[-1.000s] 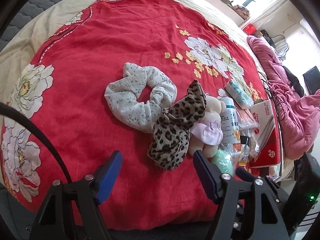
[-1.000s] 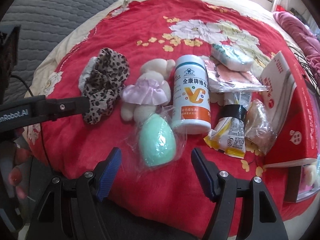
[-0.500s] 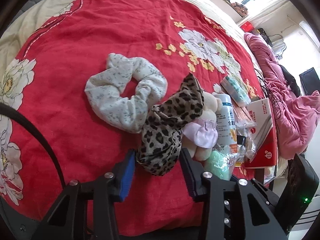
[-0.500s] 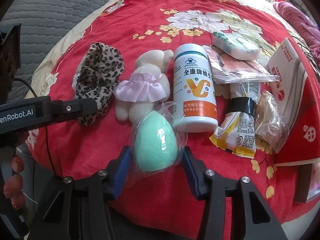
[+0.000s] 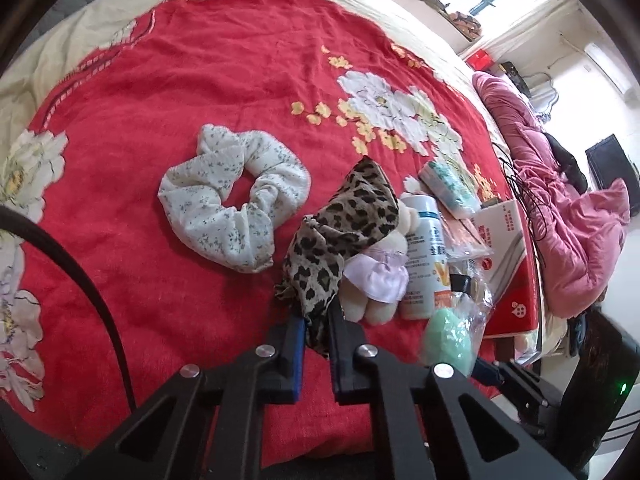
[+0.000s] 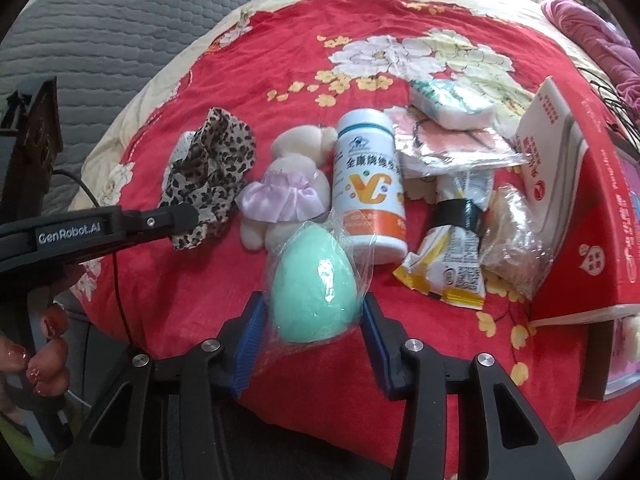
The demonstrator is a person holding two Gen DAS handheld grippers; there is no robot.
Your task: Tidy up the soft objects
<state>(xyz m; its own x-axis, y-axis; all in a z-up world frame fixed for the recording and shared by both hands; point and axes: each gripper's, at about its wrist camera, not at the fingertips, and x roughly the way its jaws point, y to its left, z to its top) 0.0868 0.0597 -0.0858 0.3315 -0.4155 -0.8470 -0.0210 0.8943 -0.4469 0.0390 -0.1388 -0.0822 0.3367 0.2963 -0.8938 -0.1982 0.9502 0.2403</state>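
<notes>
While clamped, left hand-held gripper (image 5: 316,326) on leopard scrunchie (image 5: 344,232).

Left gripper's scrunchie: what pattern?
Leopard print, tan with dark spots, clearest in the left wrist view.

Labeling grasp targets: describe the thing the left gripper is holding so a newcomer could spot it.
On the red floral bedspread, find the row of clutter along its near edge. At the row's left end, pinched in the left gripper, lies the leopard-print scrunchie, between a white floral scrunchie and a plush toy; only it has brown-black spots.
</notes>
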